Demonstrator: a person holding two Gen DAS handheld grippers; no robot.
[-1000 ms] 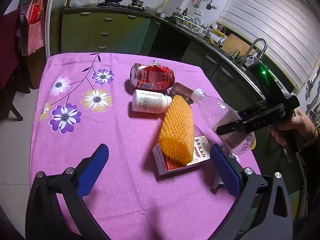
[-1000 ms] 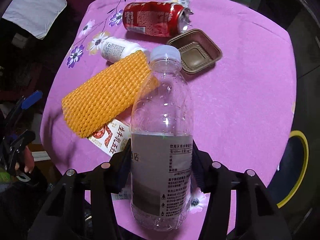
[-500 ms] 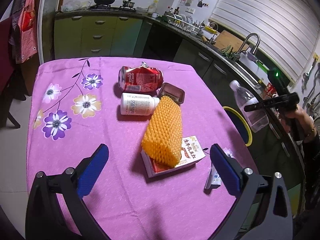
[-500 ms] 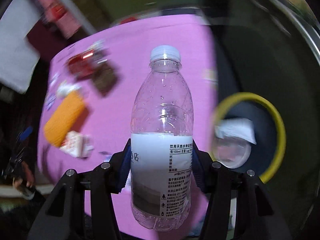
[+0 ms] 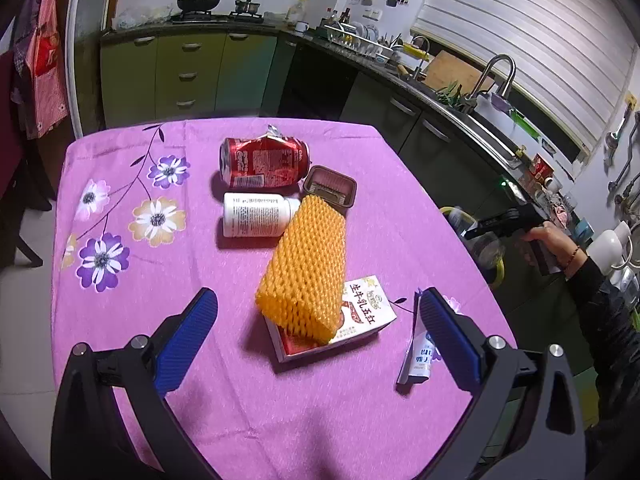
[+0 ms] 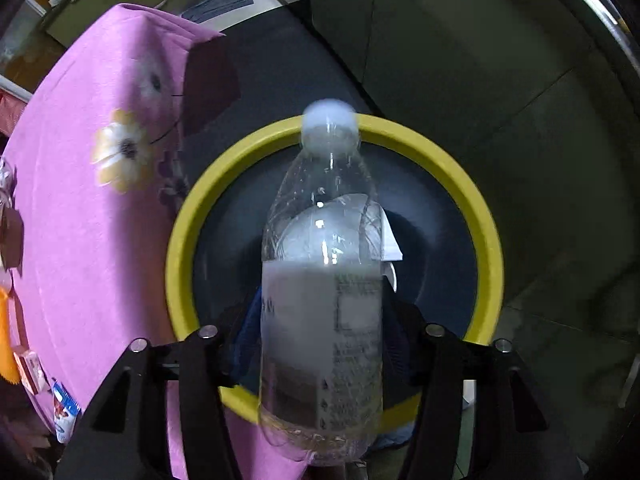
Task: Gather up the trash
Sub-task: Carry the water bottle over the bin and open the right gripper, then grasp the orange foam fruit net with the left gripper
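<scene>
Kitchen, purple floral tablecloth (image 5: 192,360). Right gripper (image 6: 320,320) clamps clear bottle (image 6: 320,280) at labelled waist, above yellow-rimmed bin (image 6: 180,240). Likely light, thin-walled, slick; waist hold suits. Left gripper (image 5: 316,332) wide open, empty; orange foam net (image 5: 308,264) at 12 o'clock.

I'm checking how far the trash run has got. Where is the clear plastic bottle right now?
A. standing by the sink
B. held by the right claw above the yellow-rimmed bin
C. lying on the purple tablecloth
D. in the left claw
B: the right claw grips the bottle over the yellow-rimmed bin.
</scene>
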